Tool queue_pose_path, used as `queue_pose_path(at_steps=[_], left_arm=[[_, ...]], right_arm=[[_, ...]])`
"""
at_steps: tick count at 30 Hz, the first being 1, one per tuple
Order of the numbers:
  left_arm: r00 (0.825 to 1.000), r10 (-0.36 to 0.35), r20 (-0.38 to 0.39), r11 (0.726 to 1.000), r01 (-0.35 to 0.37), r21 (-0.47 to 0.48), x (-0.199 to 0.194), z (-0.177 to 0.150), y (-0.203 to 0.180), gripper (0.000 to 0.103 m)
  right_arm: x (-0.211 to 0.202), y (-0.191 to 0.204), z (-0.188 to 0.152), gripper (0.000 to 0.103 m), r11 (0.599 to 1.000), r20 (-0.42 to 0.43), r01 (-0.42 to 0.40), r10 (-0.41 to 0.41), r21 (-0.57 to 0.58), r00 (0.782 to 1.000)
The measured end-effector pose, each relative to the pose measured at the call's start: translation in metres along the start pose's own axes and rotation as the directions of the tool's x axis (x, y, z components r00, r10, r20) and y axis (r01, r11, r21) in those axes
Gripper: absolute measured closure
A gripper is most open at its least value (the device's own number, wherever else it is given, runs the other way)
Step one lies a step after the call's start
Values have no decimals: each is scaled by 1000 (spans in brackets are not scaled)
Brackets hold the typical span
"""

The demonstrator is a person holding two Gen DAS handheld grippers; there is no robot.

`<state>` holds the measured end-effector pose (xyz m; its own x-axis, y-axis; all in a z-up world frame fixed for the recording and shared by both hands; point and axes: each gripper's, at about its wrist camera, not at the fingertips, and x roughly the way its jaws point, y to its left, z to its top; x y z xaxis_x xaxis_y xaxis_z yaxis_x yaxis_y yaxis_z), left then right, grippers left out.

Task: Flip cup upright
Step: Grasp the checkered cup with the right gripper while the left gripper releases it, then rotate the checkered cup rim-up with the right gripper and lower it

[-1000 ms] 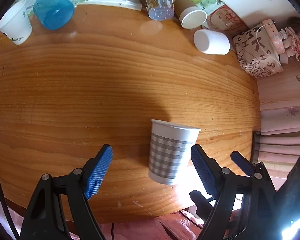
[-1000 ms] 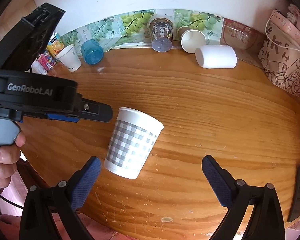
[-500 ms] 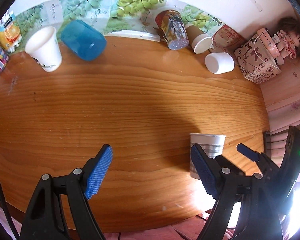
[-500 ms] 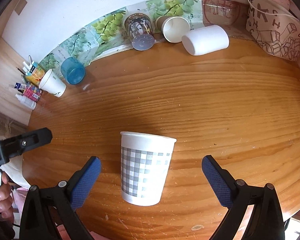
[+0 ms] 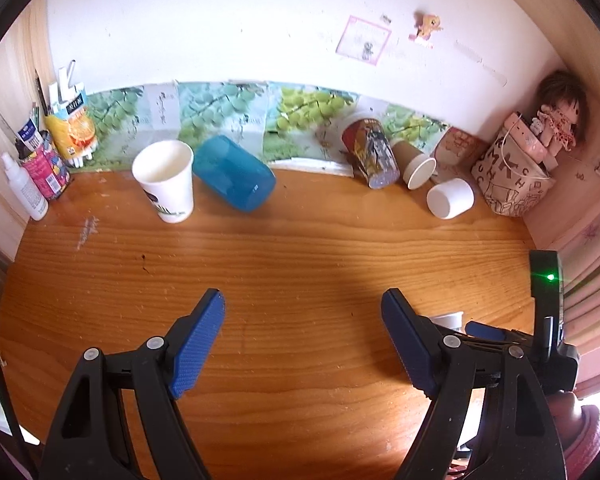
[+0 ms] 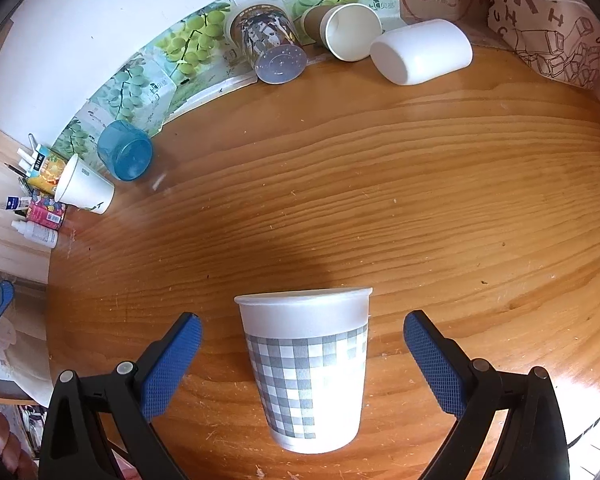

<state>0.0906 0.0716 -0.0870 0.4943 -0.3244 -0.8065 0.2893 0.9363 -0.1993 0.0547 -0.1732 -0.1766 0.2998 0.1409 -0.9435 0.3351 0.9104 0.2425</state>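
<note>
A white paper cup with a grey check pattern (image 6: 306, 368) stands upside down on the wooden table (image 6: 380, 200), near its front edge. My right gripper (image 6: 302, 356) is open, with one blue pad on each side of the cup and a gap to each. My left gripper (image 5: 302, 344) is open and empty over bare table. In the left wrist view only a sliver of the checked cup (image 5: 450, 318) shows behind my left gripper's right finger, beside the right gripper's body.
Along the back wall lie a blue cup (image 5: 234, 184), a printed cup (image 5: 370, 154), a brown paper cup (image 5: 414, 164) and a white cup (image 5: 450, 198). A white paper cup (image 5: 166, 180) stands upright. Bottles and cartons (image 5: 40, 164) crowd the back left; a printed bag (image 5: 512, 176) sits back right.
My left gripper has drawn away to the left, off the checked cup. My right gripper has swung round until the cup sits centred between its open pads.
</note>
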Motion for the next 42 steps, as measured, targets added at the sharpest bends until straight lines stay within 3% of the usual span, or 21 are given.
queue_pose_path(at_steps=[5, 9, 16, 20, 28, 42], left_arm=[[999, -22, 27, 999, 21, 25, -7, 2, 11, 20], [998, -55, 8, 997, 54, 47, -6, 0, 13, 20], [981, -187, -47, 972, 192, 139, -6, -6, -2, 20], [969, -230, -93, 951, 244, 192, -2, -10, -15, 20], [962, -243, -128, 930, 268, 249, -3, -17, -31, 20], [961, -240, -134, 938, 265, 224, 0, -15, -27, 20]], right_arm=[[11, 8, 1, 2, 1000, -11, 20, -20, 14, 1000], [19, 9, 1, 9, 999, -30, 29, -28, 36, 999], [24, 2, 2, 14, 995, -29, 37, -34, 89, 999], [26, -1, 2, 24, 994, -28, 35, -32, 101, 999], [25, 0, 1, 29, 995, 0, 39, -39, 97, 999], [-6, 17, 4, 33, 998, 137, 56, -55, -9, 989]])
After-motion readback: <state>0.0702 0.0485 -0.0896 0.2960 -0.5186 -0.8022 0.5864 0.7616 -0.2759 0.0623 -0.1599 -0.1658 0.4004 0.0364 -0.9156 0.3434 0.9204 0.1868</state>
